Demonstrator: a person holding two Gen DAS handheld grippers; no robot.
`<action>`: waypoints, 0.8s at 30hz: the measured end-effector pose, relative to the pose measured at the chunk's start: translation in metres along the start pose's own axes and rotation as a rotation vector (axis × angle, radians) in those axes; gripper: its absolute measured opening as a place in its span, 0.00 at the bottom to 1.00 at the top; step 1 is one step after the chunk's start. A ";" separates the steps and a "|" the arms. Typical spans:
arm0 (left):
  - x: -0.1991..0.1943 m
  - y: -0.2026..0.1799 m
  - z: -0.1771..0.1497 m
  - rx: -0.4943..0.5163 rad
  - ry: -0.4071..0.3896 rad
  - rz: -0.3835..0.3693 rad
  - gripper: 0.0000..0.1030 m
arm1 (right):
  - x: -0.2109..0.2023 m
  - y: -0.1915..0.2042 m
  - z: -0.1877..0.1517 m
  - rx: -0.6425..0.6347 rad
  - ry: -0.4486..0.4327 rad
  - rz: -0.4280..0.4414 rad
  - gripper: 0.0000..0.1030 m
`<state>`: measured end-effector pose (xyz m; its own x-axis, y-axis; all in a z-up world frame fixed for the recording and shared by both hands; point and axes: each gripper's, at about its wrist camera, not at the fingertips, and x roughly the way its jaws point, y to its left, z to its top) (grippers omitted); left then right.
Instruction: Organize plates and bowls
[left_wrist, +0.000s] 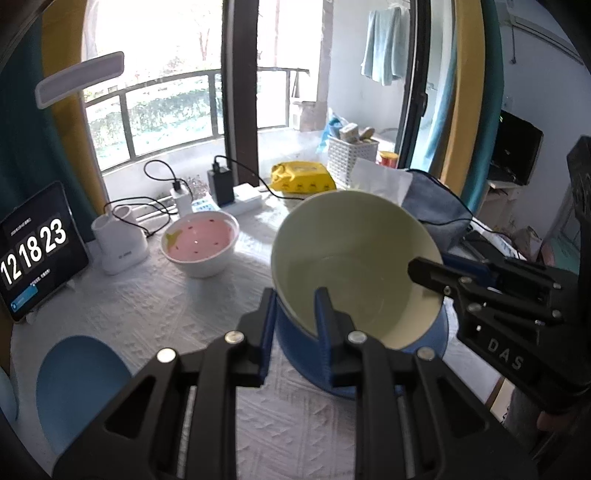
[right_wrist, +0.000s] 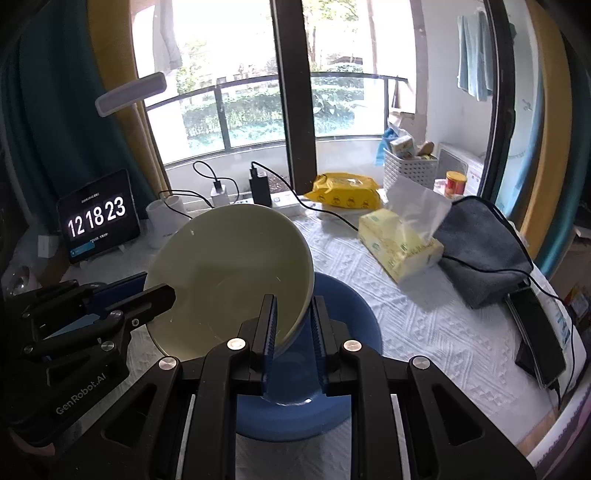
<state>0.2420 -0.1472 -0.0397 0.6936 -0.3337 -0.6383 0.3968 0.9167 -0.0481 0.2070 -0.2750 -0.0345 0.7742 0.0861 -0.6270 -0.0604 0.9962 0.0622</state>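
Observation:
A pale green bowl (left_wrist: 354, 266) is held tilted just above a blue plate (left_wrist: 424, 332). My left gripper (left_wrist: 295, 310) is shut on the bowl's near rim. My right gripper (right_wrist: 291, 325) is shut on the opposite rim of the bowl (right_wrist: 229, 273), over the blue plate (right_wrist: 340, 317). Each gripper shows at the side of the other's view. A pink bowl with a strawberry pattern (left_wrist: 199, 243) stands on the table further back left. Another blue plate (left_wrist: 77, 384) lies at the near left.
The table has a white textured cloth (left_wrist: 147, 314). A tablet clock (left_wrist: 33, 247), white cup (left_wrist: 118, 240), chargers and cables (left_wrist: 221, 181), a yellow wipes pack (left_wrist: 301, 177), tissue pack (right_wrist: 399, 243), grey cloth (right_wrist: 480, 251) and phone (right_wrist: 539, 332) stand along the back and right.

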 end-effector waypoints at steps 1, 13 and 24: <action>0.002 -0.003 -0.001 0.004 0.006 -0.003 0.21 | 0.000 -0.002 -0.001 0.003 0.002 -0.002 0.19; 0.029 -0.022 -0.016 0.024 0.080 -0.021 0.21 | 0.013 -0.028 -0.024 0.036 0.069 -0.019 0.19; 0.045 -0.024 -0.027 0.021 0.145 -0.023 0.20 | 0.027 -0.035 -0.033 0.038 0.128 -0.015 0.19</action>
<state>0.2477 -0.1779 -0.0877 0.5906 -0.3179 -0.7417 0.4254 0.9037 -0.0486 0.2093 -0.3075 -0.0797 0.6880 0.0741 -0.7219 -0.0236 0.9965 0.0798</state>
